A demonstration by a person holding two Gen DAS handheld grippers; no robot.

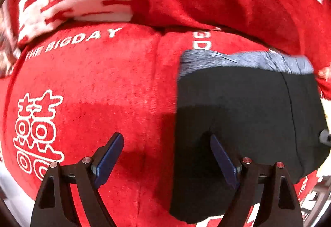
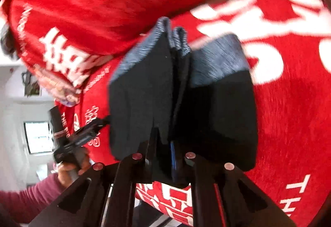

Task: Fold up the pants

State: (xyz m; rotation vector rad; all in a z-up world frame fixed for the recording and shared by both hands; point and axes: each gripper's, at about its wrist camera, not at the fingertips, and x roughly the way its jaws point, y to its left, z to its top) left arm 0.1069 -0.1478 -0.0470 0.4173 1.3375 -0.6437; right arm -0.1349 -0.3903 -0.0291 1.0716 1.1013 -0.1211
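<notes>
Both views are bright and strongly barrel-bent, with black corners; the red blanket (image 1: 115,86) is sharp ahead of the left claw (image 1: 165,144), which casts a soft shadow just beneath itself; beyond the right claw (image 2: 172,156) everything smears with motion blur; a window (image 2: 38,137) at its left glares white.

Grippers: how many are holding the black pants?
1. The right gripper is pinched shut on the black pants; the left gripper hangs open over their edge.

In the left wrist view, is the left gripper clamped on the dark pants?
No. The left gripper stands wide open above the red blanket, with only one finger over the dark pants and nothing pinched.
</notes>
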